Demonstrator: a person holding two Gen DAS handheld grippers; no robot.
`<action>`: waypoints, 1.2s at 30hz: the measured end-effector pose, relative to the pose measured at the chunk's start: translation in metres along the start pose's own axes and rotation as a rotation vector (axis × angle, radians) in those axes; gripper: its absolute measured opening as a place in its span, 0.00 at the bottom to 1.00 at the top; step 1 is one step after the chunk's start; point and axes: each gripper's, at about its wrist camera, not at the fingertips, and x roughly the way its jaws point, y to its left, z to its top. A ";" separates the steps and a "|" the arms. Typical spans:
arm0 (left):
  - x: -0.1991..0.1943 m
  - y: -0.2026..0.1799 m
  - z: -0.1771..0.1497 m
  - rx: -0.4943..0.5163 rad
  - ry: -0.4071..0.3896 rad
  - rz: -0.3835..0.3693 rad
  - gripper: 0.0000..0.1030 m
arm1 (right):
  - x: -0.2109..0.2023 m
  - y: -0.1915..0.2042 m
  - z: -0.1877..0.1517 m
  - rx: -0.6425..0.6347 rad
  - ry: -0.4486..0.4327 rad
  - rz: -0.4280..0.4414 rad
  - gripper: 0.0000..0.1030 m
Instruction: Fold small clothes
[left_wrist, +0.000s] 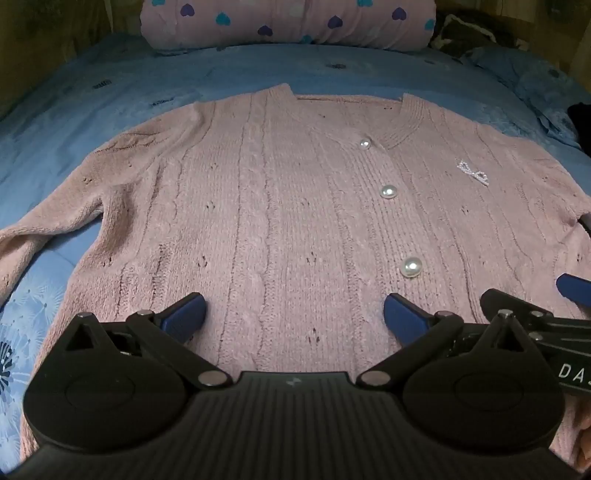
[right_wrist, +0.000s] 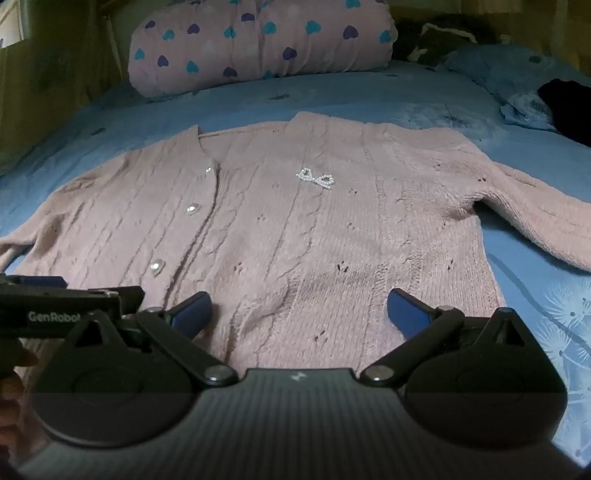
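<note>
A pink knitted cardigan (left_wrist: 280, 206) with pearl buttons (left_wrist: 388, 191) and a pearl bow (left_wrist: 473, 172) lies flat, front up, on the blue bedsheet (left_wrist: 110, 96), sleeves spread to both sides. It also shows in the right wrist view (right_wrist: 303, 236). My left gripper (left_wrist: 294, 314) is open and empty, just above the cardigan's lower hem on its left half. My right gripper (right_wrist: 300, 309) is open and empty above the hem on the right half. Each gripper shows at the edge of the other's view.
A pink pillow with heart print (left_wrist: 288, 22) lies at the head of the bed. Crumpled blue bedding (right_wrist: 509, 81) and a dark item (right_wrist: 569, 110) lie at the far right. Wooden walls (right_wrist: 55, 85) close in the bed on the left.
</note>
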 end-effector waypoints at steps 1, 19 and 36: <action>0.000 -0.001 0.000 0.001 -0.001 0.002 1.00 | 0.001 -0.001 0.000 0.001 0.000 0.000 1.00; -0.001 -0.001 -0.002 0.000 -0.008 0.005 1.00 | -0.005 -0.002 0.000 -0.015 0.003 -0.005 1.00; 0.000 0.001 -0.001 0.002 -0.010 0.006 1.00 | -0.003 -0.004 0.000 0.004 0.012 0.001 1.00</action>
